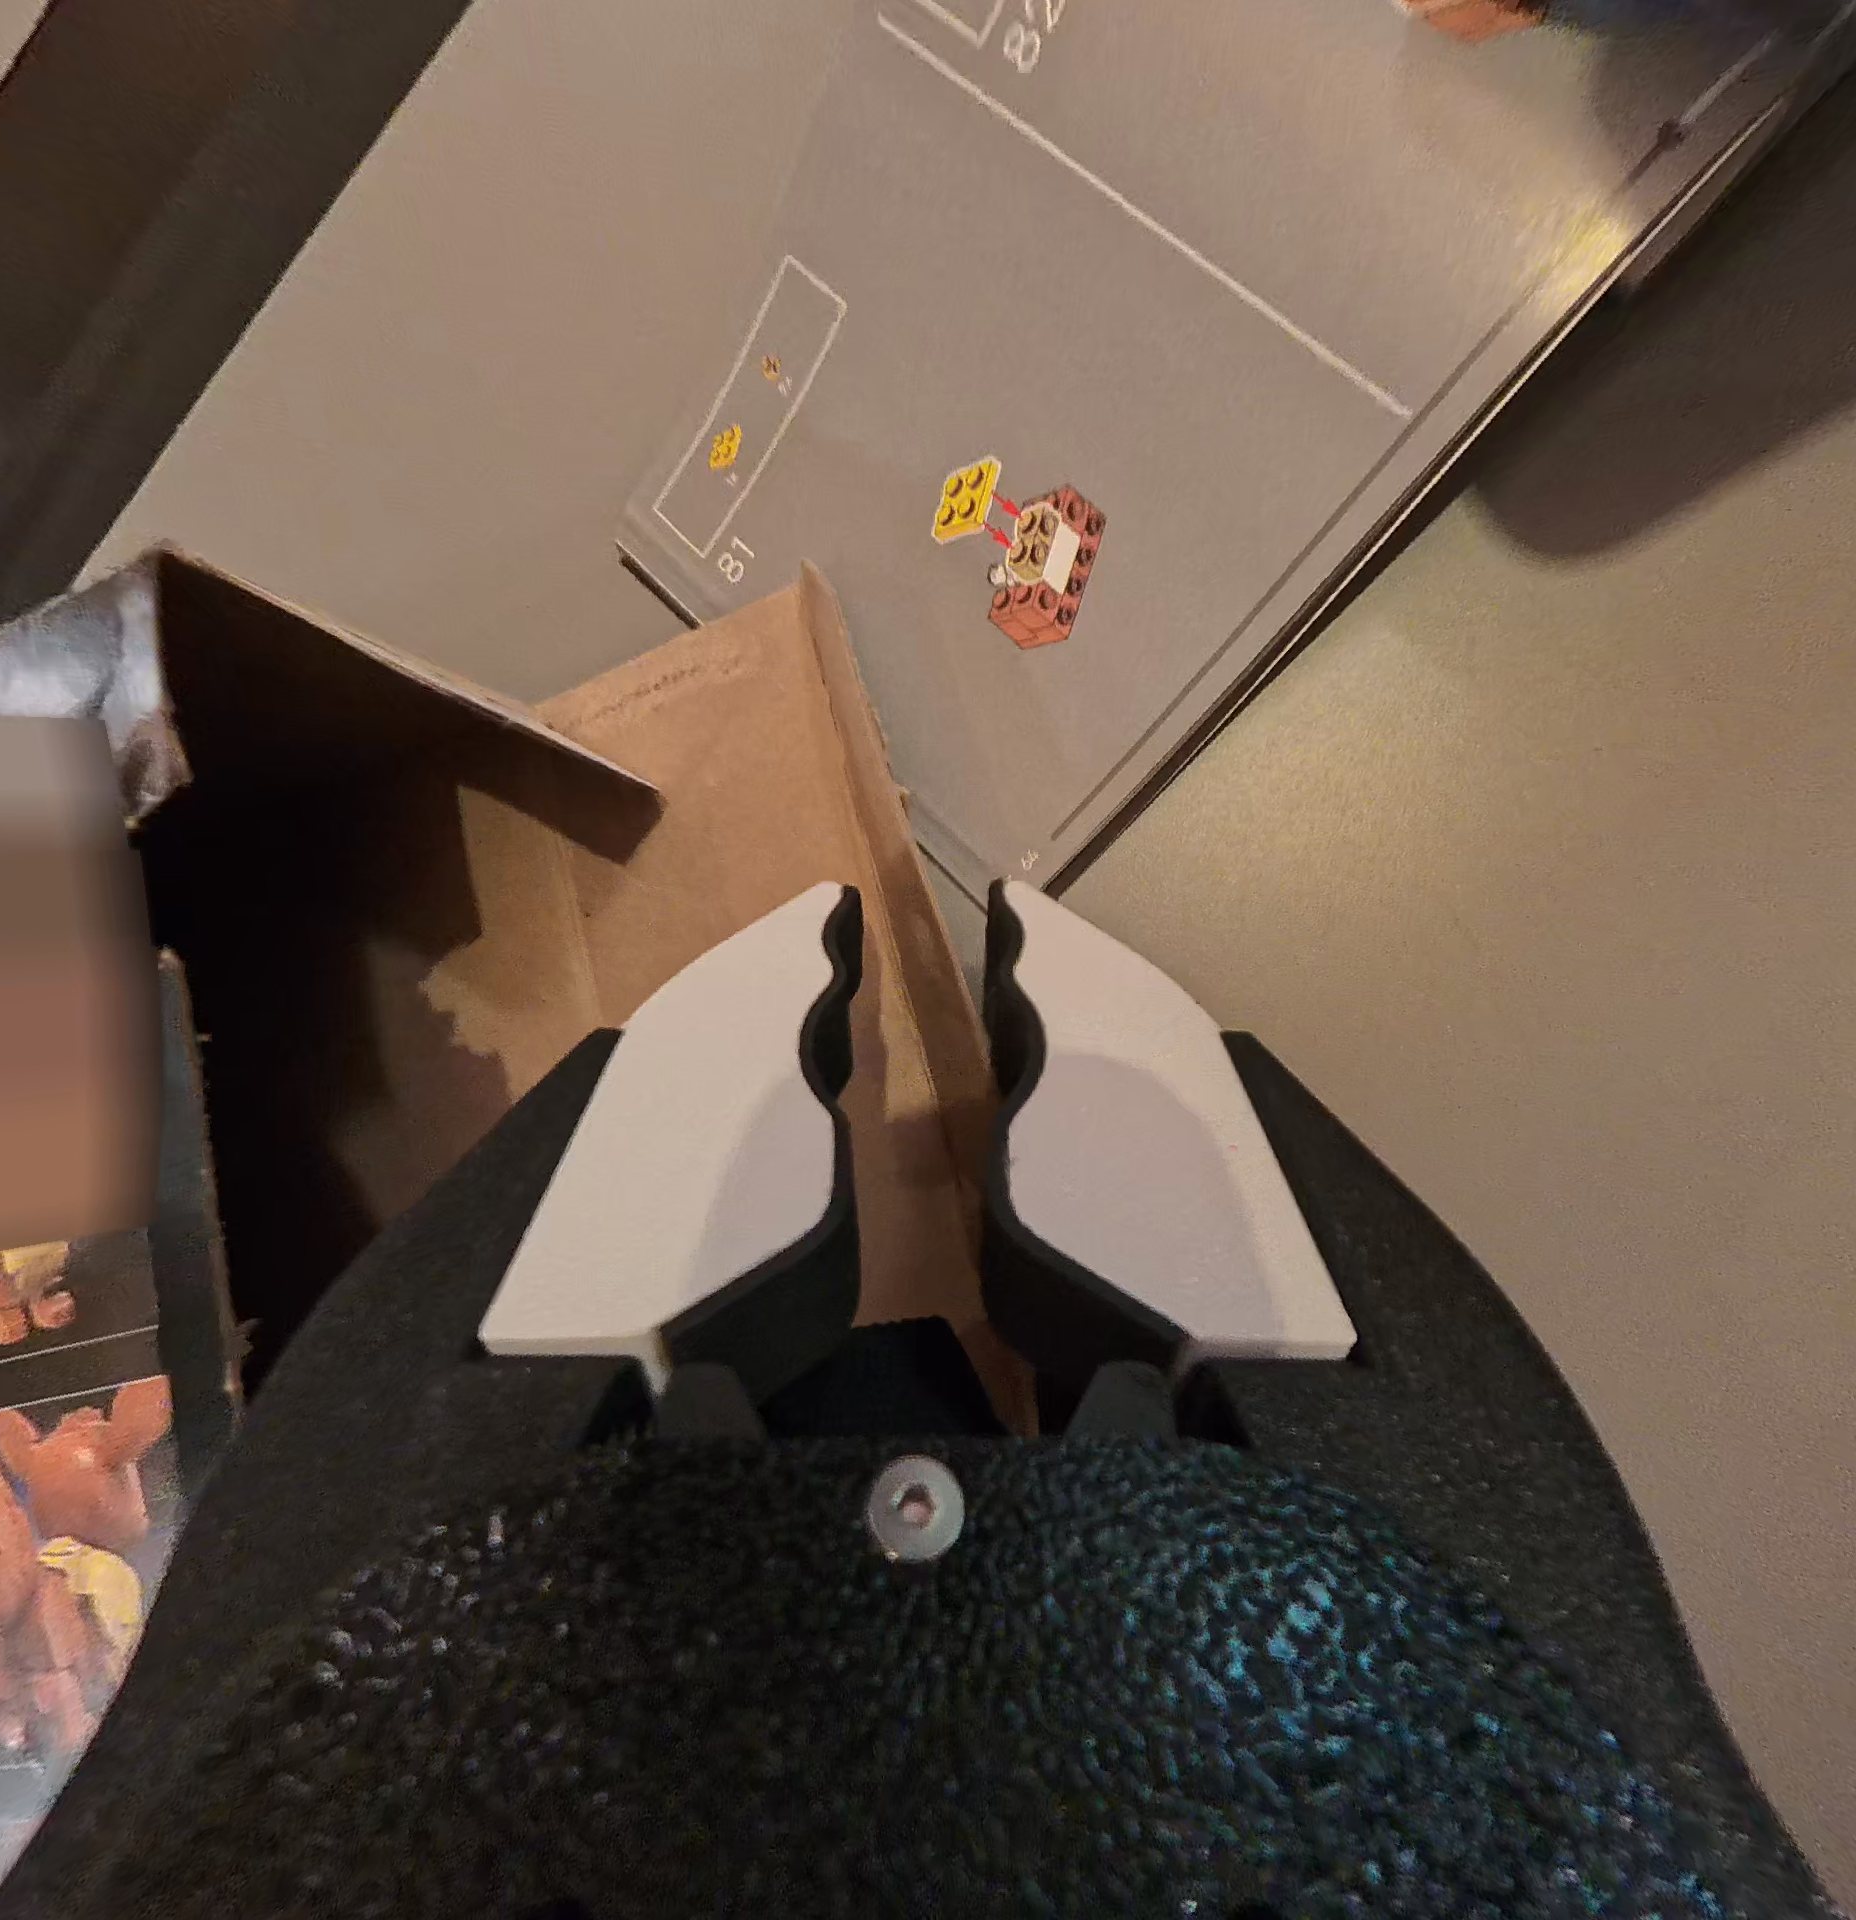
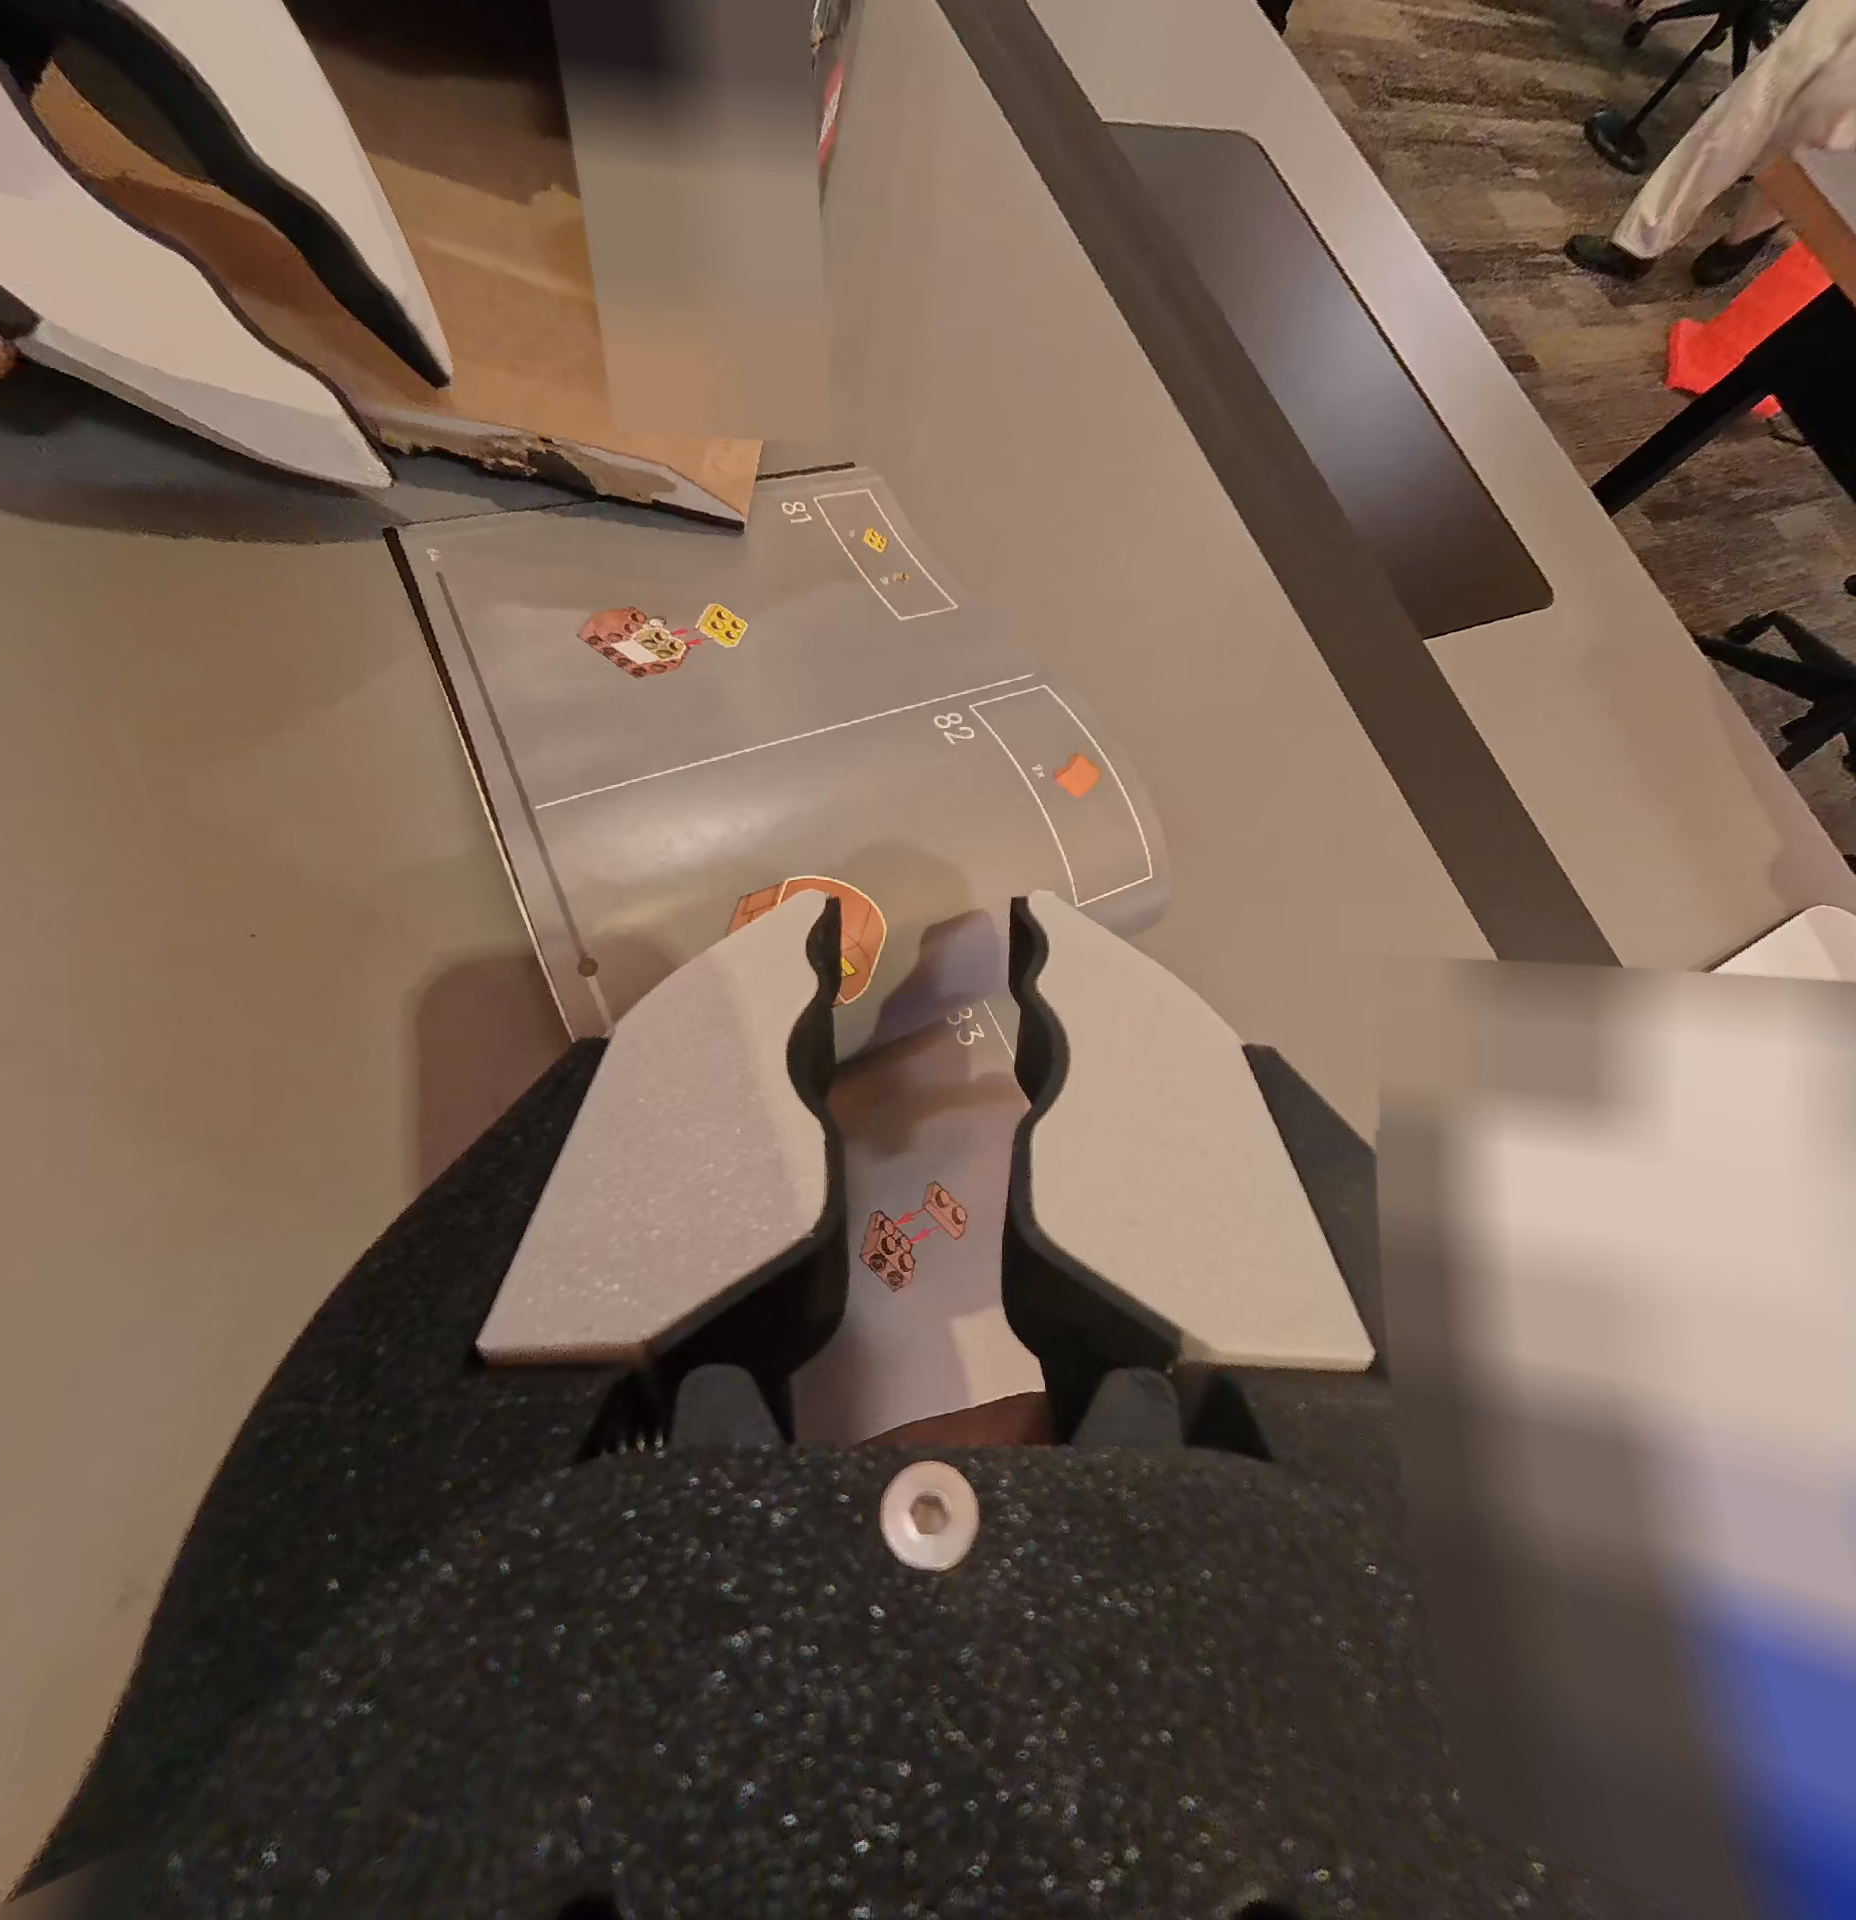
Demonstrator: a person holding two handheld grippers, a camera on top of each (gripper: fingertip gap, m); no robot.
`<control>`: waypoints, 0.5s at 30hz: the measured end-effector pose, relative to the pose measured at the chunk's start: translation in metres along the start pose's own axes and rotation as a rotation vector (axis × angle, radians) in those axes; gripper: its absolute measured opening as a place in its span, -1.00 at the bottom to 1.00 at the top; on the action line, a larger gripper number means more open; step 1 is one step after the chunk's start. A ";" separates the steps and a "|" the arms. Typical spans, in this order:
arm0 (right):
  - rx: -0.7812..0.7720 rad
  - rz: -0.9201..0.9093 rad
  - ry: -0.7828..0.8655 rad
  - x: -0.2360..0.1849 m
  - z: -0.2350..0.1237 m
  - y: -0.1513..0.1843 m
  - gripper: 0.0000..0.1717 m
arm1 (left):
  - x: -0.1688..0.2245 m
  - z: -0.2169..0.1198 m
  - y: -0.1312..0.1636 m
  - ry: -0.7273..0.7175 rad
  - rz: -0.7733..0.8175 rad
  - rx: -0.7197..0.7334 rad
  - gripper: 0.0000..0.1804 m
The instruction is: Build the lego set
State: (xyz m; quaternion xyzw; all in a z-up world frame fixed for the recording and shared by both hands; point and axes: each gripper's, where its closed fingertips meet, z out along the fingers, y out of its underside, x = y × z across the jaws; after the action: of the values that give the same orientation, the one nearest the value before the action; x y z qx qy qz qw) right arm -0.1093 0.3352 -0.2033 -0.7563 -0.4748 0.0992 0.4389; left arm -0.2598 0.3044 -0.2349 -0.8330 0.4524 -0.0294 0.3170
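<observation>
Cardboard from an open box (image 1: 716, 790) runs between the spread jaws of our left hand-held gripper (image 1: 924, 904) at centre frame; the pads do not press its wall. Our right hand-held gripper (image 2: 919, 914), also spread and holding nothing, hovers at centre frame over an open instruction booklet (image 2: 758, 790) on the grey desk (image 2: 176, 831).

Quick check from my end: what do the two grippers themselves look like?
Both match. The left gripper and right gripper each have a rough, speckled black body, a silver hex screw at the centre, and two pale grey curved fingers lined with wavy black pads. No cables, markings or sleeves show.
</observation>
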 end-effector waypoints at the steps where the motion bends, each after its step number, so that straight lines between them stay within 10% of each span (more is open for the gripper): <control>1: 0.004 0.001 0.001 0.000 -0.001 -0.001 -0.64 | 0.000 -0.002 -0.003 0.007 -0.009 0.018 -0.75; 15: 0.332 0.187 0.139 -0.009 -0.093 -0.007 -0.69 | 0.020 -0.032 -0.067 0.124 -0.080 0.435 -0.81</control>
State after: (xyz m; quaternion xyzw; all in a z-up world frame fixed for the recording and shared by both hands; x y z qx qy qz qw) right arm -0.0663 0.2761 -0.1448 -0.7194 -0.3482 0.1641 0.5782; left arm -0.2100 0.2991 -0.1766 -0.7590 0.4207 -0.1898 0.4593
